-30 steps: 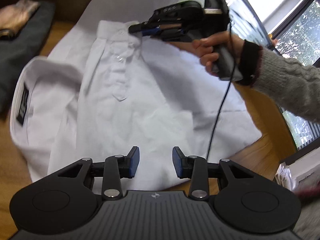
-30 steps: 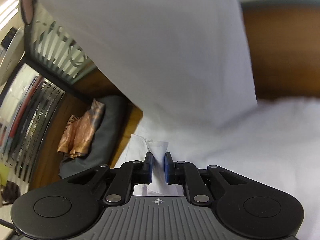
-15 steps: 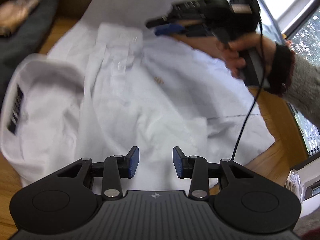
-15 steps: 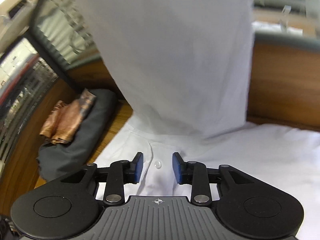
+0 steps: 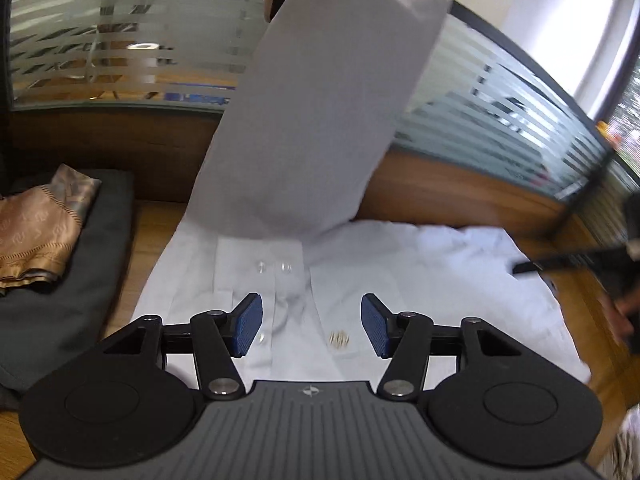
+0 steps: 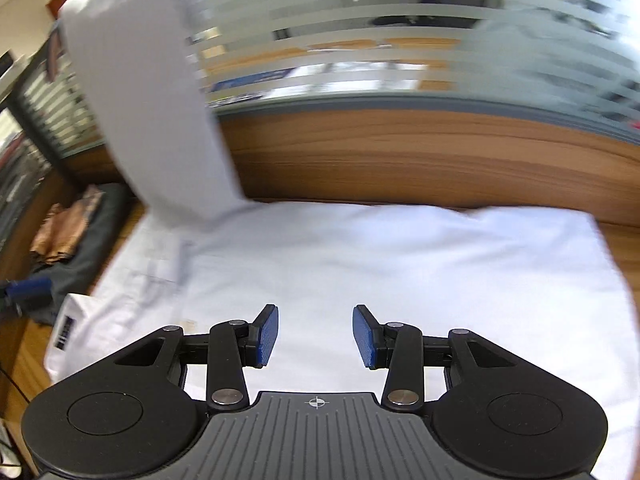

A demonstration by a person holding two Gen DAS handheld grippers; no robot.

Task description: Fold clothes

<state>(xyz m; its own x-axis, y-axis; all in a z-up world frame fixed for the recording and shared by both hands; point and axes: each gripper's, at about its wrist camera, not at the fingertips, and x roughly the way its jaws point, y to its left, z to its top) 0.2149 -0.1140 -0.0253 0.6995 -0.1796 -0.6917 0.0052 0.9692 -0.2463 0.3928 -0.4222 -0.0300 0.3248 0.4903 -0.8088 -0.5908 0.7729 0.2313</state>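
Shirt (image 5: 400,264) now lies released on the tabletop (image 6: 400,160). Right gripper (image 6: 315,336) has let go of the placket; left gripper (image 5: 312,326) also gapes empty. Regrasp comes next.

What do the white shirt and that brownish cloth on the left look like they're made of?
White shirt: thin woven fabric, probably cotton or a blend, matte, softly creased, with clear plastic-looking buttons. Brownish cloth: seems silky or satin, going by its sheen and woven pattern; the fibre can't be told.

Bright window daylight from the right; fisheye-bent edges, motion-blurred background.
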